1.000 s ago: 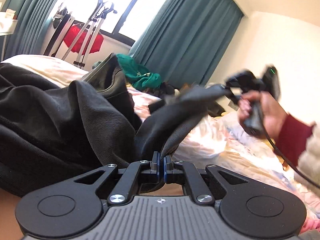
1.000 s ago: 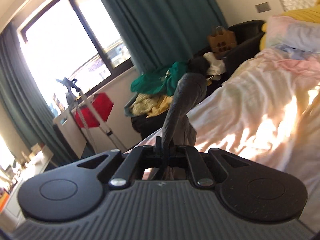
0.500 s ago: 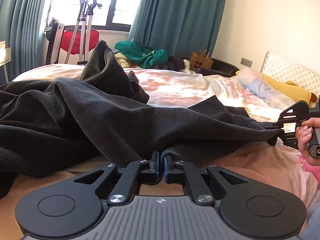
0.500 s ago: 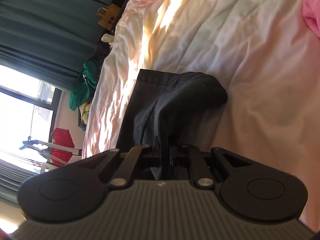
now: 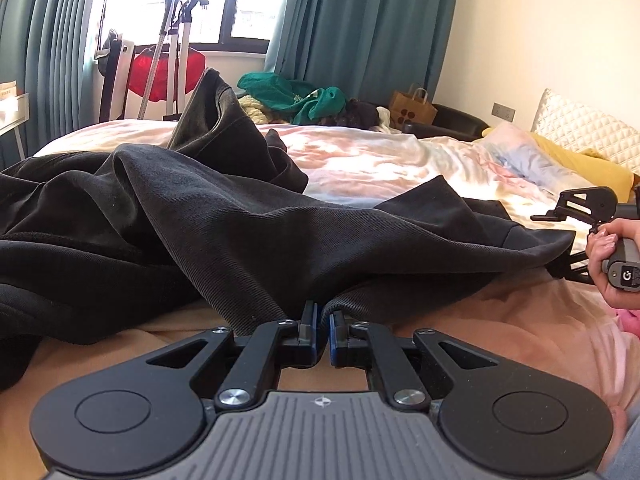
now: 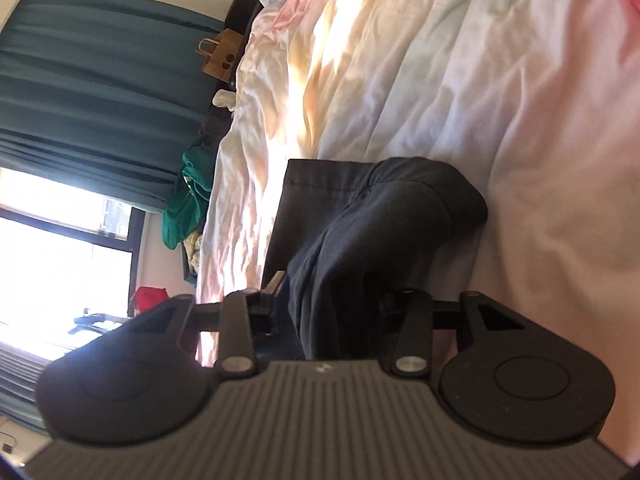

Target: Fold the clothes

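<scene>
Black garment [image 5: 248, 232] on bed [image 5: 380, 160], right hand-held gripper [image 6: 332, 300] half-hidden

L wrist cam sits low, close behind left gripper [image 5: 323, 322], facing across bed [image 5: 380, 160] toward window. R wrist cam is rolled sideways, close over bed. Both share dark garment [image 5: 240, 232], teal curtains [image 5: 360, 20].
</scene>
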A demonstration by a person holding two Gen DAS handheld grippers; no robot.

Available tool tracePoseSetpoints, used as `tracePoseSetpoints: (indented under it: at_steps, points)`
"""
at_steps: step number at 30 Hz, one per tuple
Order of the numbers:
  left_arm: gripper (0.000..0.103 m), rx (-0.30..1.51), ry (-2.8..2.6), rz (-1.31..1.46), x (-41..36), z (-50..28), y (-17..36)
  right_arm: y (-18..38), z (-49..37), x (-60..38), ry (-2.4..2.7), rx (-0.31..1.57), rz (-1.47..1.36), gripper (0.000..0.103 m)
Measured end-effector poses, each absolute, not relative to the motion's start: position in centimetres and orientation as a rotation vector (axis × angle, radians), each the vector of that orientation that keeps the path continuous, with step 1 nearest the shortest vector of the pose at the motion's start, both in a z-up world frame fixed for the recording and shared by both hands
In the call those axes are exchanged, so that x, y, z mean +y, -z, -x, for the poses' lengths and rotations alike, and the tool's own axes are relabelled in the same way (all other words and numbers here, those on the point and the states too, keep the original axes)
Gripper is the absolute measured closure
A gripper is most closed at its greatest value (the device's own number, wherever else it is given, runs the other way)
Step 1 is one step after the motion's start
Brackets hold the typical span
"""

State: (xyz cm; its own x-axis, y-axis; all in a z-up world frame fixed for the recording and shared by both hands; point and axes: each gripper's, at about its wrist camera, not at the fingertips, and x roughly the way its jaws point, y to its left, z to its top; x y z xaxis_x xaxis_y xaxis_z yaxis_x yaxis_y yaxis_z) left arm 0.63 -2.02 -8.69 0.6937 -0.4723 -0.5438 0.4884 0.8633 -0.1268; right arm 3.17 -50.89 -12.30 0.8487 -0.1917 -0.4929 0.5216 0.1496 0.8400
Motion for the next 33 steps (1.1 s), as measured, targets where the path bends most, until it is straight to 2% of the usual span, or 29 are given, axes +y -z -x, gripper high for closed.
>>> tracePoseSetpoints:
  at_steps: [1,4,9,12,16,19,23,27,29,30,31,32,33]
  points:
    - [0.097,0.599,0.537,-0.028,-2.0,-0.6,8.7,12.2,-3.8,-50.8,0.529,0.304,-1.299,0.091]
    - [0.097,0.597,0.542,-0.028,-2.0,-0.5,8.6,10.9,-5.8,-50.4,0.557,0.298,-1.143,0.094]
    - [0.097,0.587,0.557,-0.008,-2.1,-0.5,8.6,8.7,-8.2,-51.2,0.441,0.179,-1.120,0.095]
    - [0.096,0.551,0.584,-0.018,-2.6,-0.1,8.7,6.4,-8.4,-51.6,0.299,0.011,-1.130,0.096]
    - [0.095,0.511,0.631,-0.052,-3.8,0.5,8.9,4.2,-8.7,-52.0,0.282,-0.069,-0.930,0.096]
    - [0.093,0.513,0.659,-0.075,-4.5,0.6,9.3,7.2,-8.9,-54.0,0.419,0.055,-0.937,0.096]
    - [0.092,0.522,0.667,-0.127,-5.4,0.7,10.2,14.0,-8.9,-56.9,0.611,0.390,-1.132,0.096]
    - [0.089,0.514,0.652,-0.182,-5.8,1.1,10.7,13.9,-8.2,-57.1,0.585,0.377,-1.159,0.096]
    - [0.077,0.515,0.639,-0.176,-5.6,1.3,10.4,13.1,-8.5,-56.6,0.589,0.394,-1.078,0.095]
    - [0.065,0.516,0.632,-0.173,-5.4,1.4,10.3,13.0,-8.6,-56.3,0.595,0.406,-1.048,0.094]
    - [0.047,0.516,0.625,-0.170,-5.3,1.6,10.1,13.1,-8.6,-56.2,0.600,0.416,-1.039,0.094]
    - [0.038,0.517,0.619,-0.167,-5.2,1.7,10.0,13.2,-8.6,-56.2,0.602,0.421,-1.046,0.093]
    - [0.021,0.521,0.594,-0.146,-4.8,2.0,9.6,13.4,-8.3,-56.1,0.601,0.428,-1.062,0.092]
